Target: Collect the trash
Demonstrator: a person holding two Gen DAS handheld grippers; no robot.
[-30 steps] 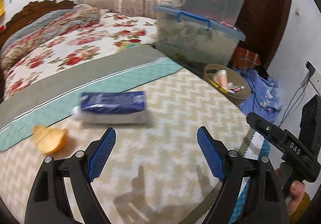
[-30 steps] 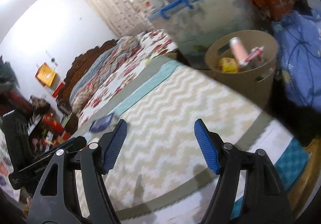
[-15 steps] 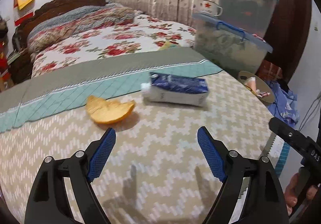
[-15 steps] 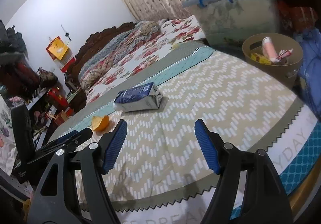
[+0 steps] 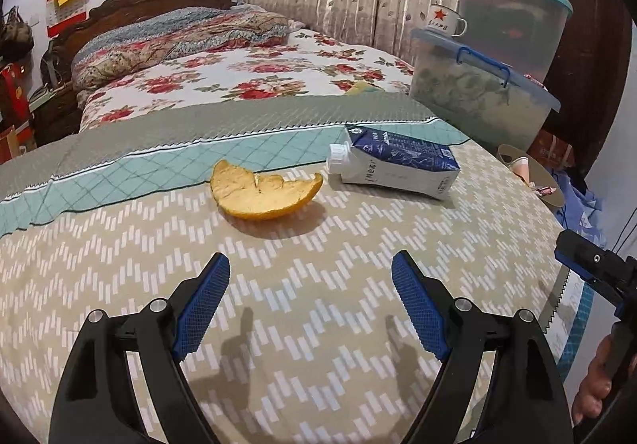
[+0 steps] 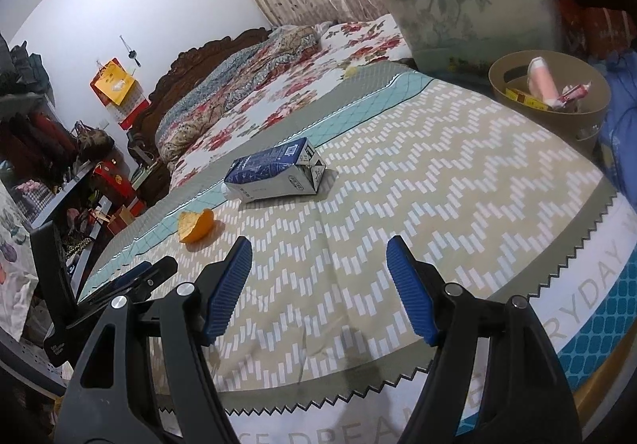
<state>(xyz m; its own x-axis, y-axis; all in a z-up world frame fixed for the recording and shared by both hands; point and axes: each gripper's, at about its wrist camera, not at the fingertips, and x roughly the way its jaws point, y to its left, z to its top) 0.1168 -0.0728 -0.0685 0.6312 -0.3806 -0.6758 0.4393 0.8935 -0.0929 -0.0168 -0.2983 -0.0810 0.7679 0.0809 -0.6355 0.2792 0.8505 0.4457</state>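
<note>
An orange peel [image 5: 264,191] lies on the zigzag bed cover, just ahead of my left gripper [image 5: 310,276], which is open and empty. A blue and white carton [image 5: 394,165] lies on its side to the peel's right. In the right wrist view the carton [image 6: 274,175] and the peel [image 6: 195,225] lie ahead and to the left of my right gripper [image 6: 318,268], open and empty above the cover's near edge. A tan bin [image 6: 549,93] with wrappers in it stands beyond the bed's right edge; it also shows in the left wrist view [image 5: 529,173].
Stacked clear storage boxes [image 5: 485,85] with a star mug [image 5: 442,20] on top stand right of the bed. A floral quilt and pillows [image 5: 179,42] lie at the far end by the wooden headboard. Shelves with clutter [image 6: 47,149] are on the left.
Both grippers have swung left, from the bin and storage boxes toward the bed. The peel and carton now lie centred ahead of the left gripper. Both stayed open.
</note>
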